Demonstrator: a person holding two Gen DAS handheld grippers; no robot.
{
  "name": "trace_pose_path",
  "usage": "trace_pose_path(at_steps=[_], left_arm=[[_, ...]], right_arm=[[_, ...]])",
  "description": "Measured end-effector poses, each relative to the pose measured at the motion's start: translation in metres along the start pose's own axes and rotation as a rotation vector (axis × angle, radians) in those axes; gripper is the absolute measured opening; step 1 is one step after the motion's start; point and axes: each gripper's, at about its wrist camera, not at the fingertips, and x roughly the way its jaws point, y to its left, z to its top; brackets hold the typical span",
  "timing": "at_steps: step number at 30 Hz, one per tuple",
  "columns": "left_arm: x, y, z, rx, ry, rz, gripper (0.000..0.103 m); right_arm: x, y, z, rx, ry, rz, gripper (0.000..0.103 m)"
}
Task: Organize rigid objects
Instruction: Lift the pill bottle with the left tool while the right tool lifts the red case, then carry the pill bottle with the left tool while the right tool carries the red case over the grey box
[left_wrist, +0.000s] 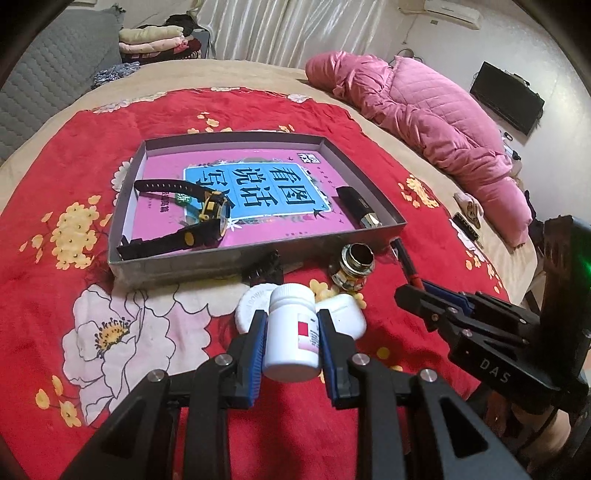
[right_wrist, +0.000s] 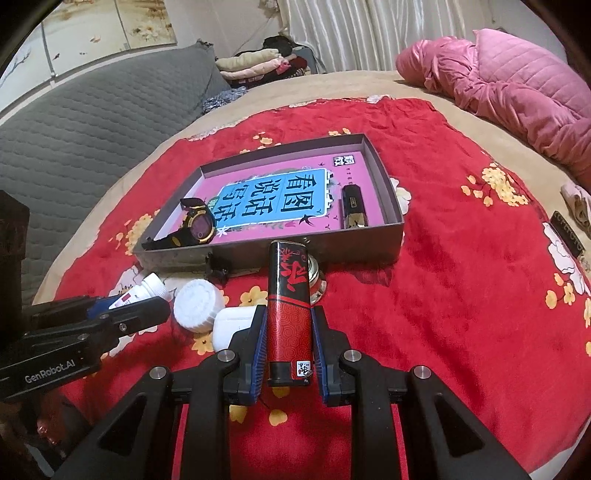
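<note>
My left gripper (left_wrist: 291, 325) is shut on a white pill bottle (left_wrist: 291, 332) just above the red floral blanket. My right gripper (right_wrist: 288, 321) is shut on a red and black lighter (right_wrist: 288, 306), held near the tray's front wall. The grey tray (left_wrist: 258, 254) holds a pink book, a black and yellow watch (left_wrist: 210, 210) and a black lighter (left_wrist: 356, 205). In front of the tray lie a white round lid (right_wrist: 197, 306), a white earbud case (right_wrist: 229, 328), a small black clip (left_wrist: 264, 267) and a round metal piece (left_wrist: 354, 264).
A pink quilted duvet (left_wrist: 424, 110) lies along the bed's right side. Folded clothes (left_wrist: 159, 42) are stacked at the back. A grey padded headboard (right_wrist: 92, 122) stands on the left. Small items lie at the bed's right edge (left_wrist: 469, 214).
</note>
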Motion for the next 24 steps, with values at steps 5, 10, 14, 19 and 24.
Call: trace_pose_path(at_steps=[5, 10, 14, 19, 24], left_arm=[[0.003, -0.001, 0.007, -0.012, -0.012, -0.001, 0.027], [0.004, -0.003, 0.012, -0.022, -0.031, 0.001, 0.027], [0.008, 0.0, 0.017, -0.038, -0.035, 0.003, 0.027], [0.013, 0.001, 0.023, -0.046, -0.043, 0.011, 0.027], [0.015, 0.001, 0.034, -0.044, -0.064, 0.022, 0.027]], right_arm=[[0.001, -0.001, 0.004, -0.001, -0.008, 0.001, 0.023], [0.001, -0.002, 0.009, 0.001, -0.016, 0.004, 0.023], [0.003, -0.003, 0.014, 0.002, -0.024, 0.005, 0.023], [0.005, -0.006, 0.02, 0.008, -0.033, 0.006, 0.023], [0.008, -0.006, 0.032, 0.0, -0.051, 0.008, 0.023]])
